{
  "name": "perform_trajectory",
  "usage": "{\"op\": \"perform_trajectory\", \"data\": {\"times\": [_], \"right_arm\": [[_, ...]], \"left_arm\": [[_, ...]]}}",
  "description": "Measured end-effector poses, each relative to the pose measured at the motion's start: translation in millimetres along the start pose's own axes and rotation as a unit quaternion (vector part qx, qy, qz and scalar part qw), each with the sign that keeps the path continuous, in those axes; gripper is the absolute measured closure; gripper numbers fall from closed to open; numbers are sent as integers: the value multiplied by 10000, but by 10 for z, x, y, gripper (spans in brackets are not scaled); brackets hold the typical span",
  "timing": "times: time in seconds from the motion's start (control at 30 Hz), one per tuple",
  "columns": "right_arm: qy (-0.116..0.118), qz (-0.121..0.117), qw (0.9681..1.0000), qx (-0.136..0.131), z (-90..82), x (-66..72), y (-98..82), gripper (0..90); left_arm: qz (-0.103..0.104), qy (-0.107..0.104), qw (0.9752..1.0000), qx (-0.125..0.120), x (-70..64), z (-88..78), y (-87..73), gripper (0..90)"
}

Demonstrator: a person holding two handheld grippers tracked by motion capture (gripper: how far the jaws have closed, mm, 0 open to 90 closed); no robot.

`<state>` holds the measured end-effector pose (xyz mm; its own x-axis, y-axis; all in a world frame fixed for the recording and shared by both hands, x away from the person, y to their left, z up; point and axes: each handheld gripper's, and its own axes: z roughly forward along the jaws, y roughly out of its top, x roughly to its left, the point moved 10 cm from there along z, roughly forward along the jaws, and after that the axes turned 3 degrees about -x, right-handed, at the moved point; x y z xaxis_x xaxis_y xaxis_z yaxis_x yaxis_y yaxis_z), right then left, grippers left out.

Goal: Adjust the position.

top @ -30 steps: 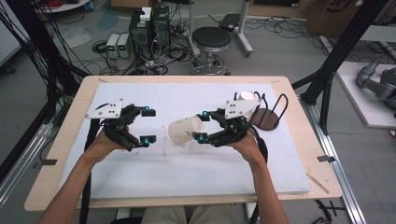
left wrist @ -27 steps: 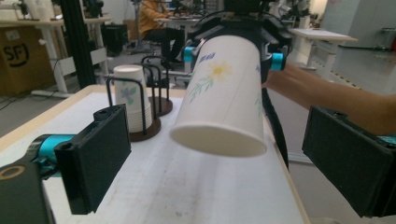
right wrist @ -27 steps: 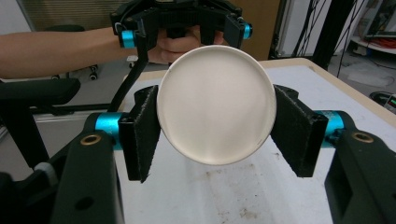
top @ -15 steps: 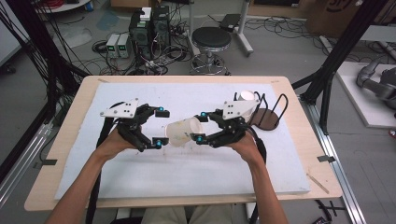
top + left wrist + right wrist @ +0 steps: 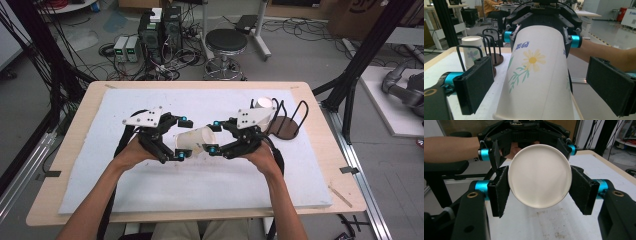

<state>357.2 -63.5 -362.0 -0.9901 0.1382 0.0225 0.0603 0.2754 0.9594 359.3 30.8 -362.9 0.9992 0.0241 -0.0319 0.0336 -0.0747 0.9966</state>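
A paper cup printed with a yellow daisy lay on its side in mid-air above the white mat, near the middle of the table, held between two hand-held grippers. The right gripper, reaching in from three o'clock, was clamped on the cup's narrow base end, its black pads pressed to both sides of the round bottom in the right gripper view. The left gripper, coming from nine o'clock, had its jaws spread apart on either side of the cup's wide rim end, the pads clear of the paper in the left gripper view. At about one o'clock from the cup stood a second cup in a black wire rack.
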Motion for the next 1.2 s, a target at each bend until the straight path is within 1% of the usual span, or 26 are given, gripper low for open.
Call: {"op": "perform_trajectory", "data": {"times": [0.13, 0.17, 0.3, 0.37, 0.53, 0.67, 0.7, 0.9, 0.97, 1.2], "right_arm": [[8, -5, 10000, 2, 6, 6, 1, 377], [14, -12, 10000, -1, 9, 7, 1, 376], [19, 5, 10000, 9, 16, 10, -2, 376], [24, -20, 10000, 11, 15, 9, -4, 376], [24, -18, 10000, 4, 17, 9, -2, 376], [29, -18, 10000, -20, 14, 13, 4, 376], [4, -28, 10000, -19, 9, 7, 4, 376], [29, -15, 10000, -22, 3, 18, 7, 376], [22, -20, 10000, -23, 1, 16, 8, 376], [50, -17, 10000, -25, 7, 24, 8, 376]], "left_arm": [[-27, -42, 10000, -4, -4, 45, -4, 78], [-14, -58, 10000, 16, -1, 57, -12, 78], [-69, -72, 9999, 80, 6, 91, -47, 78], [-44, -87, 9999, 126, 6, 102, -63, 77], [-103, -89, 9998, 170, 3, 123, -90, 78], [-122, -84, 9996, 244, 7, 130, -137, 78], [-129, -85, 9996, 244, 6, 133, -143, 78], [-158, -80, 9994, 300, 12, 131, -207, 78], [-197, -68, 9994, 283, 17, 127, -224, 78], [-199, -69, 9993, 302, 23, 116, -260, 85]]}}
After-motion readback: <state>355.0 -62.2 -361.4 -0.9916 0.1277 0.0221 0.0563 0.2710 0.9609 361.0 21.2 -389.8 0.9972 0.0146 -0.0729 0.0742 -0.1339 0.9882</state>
